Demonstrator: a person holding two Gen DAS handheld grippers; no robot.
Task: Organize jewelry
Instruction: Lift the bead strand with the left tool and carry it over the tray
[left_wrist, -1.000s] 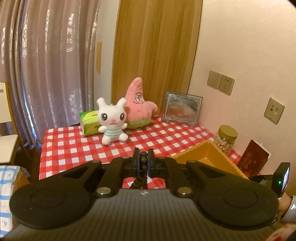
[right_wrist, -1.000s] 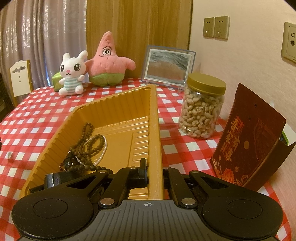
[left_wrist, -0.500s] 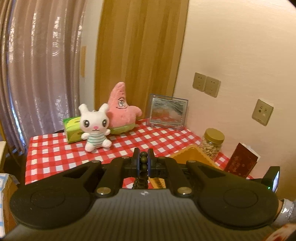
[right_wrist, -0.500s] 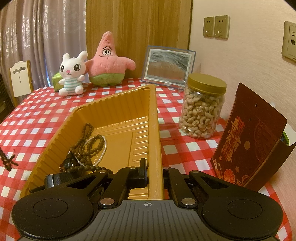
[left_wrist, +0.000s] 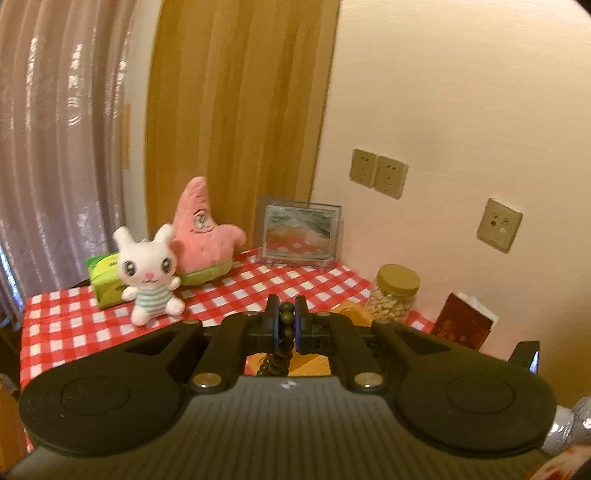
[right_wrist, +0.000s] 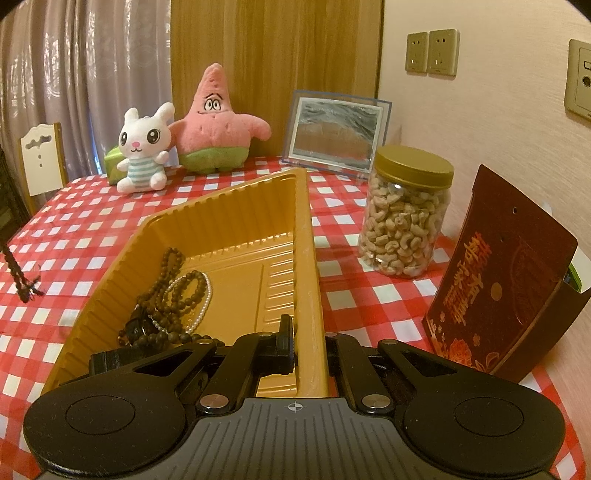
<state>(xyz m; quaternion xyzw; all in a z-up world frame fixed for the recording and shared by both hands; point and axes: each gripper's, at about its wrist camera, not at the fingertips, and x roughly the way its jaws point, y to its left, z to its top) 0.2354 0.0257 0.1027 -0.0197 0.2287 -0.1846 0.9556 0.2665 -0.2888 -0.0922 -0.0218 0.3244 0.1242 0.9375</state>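
A dark wooden bead bracelet (left_wrist: 286, 325) hangs pinched between black pads, its loose end dangling left of the tray (right_wrist: 236, 214); the ribbed golden tray lies mid-table, holding tangled dark bead strands (right_wrist: 173, 291) and a pearl strand (right_wrist: 207, 295) in its near-left corner.

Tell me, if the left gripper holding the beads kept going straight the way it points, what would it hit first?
Probably the yellow tray. The left gripper, shut on the dark beads, tilts downward, and the tray's edge shows just past its fingertips. Depth is hard to judge here, so it might instead meet the checked tablecloth beyond.
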